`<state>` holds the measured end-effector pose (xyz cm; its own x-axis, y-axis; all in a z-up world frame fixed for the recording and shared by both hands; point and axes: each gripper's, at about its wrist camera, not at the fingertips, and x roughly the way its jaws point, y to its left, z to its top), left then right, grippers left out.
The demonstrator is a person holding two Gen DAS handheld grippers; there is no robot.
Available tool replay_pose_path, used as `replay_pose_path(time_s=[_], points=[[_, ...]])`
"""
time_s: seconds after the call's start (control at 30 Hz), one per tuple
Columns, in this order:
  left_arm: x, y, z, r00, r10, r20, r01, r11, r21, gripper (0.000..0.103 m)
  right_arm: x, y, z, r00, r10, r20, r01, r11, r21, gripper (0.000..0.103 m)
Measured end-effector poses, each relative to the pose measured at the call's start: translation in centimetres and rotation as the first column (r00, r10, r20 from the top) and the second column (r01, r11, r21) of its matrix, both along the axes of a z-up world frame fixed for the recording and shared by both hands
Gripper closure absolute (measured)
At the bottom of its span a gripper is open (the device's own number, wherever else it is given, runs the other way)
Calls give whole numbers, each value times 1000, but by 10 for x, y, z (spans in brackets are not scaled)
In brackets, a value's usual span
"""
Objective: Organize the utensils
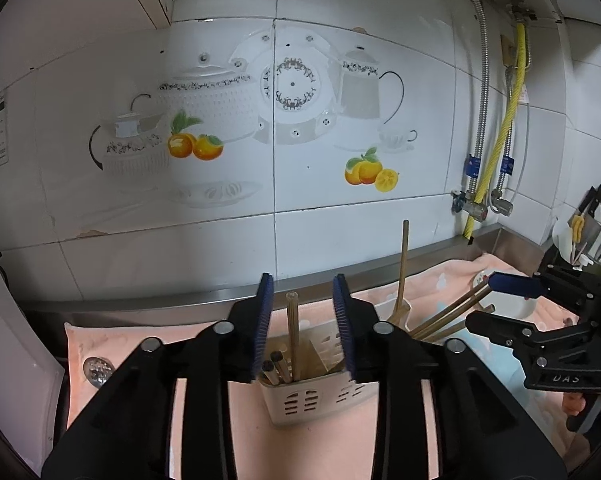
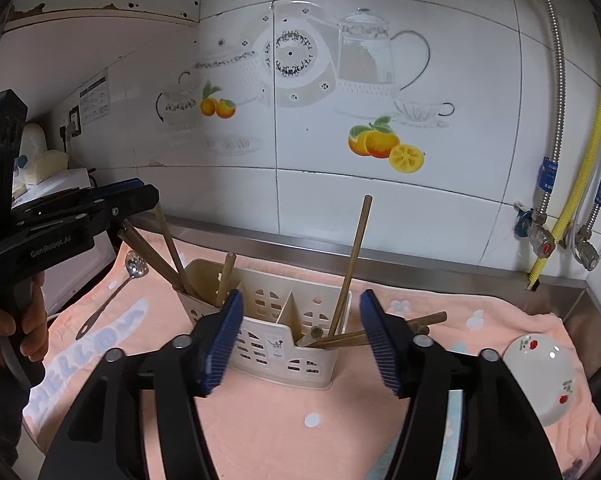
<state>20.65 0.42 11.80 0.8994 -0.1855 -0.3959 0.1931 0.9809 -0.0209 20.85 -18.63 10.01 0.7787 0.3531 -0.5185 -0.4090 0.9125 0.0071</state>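
A home kitchen is showing here: white wall tiles [image 2: 380,208] printed with teapots and oranges are filling the upper frame. Gas and water hoses [image 2: 580,152] are running down the right edge above a steel counter rim [image 2: 420,264].

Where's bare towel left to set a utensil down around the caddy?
Free: the towel in front of the caddy, between it and the cameras; also the strip between caddy and plate, though chopsticks overhang part of it. Crowded: the caddy's left, where the slotted spoon lies and the left hand-held gripper hangs.
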Motion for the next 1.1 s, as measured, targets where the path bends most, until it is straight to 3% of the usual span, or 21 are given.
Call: replay_pose_path(time_s=[0.23, 0.5, 1.1], points=[[-12, -1, 2, 1000, 14, 16, -14, 1000, 11, 41, -9, 2, 4, 1000, -8, 28, 8, 1000, -7, 24], [-26, -2, 3, 999, 34, 40, -36, 999, 41, 23, -18, 3, 5, 999, -9, 48, 10, 1000, -15, 14], [-43, 8, -6, 996, 83, 44, -85, 995, 53, 6, -28, 2, 6, 998, -16, 58, 17, 1000, -19, 11]])
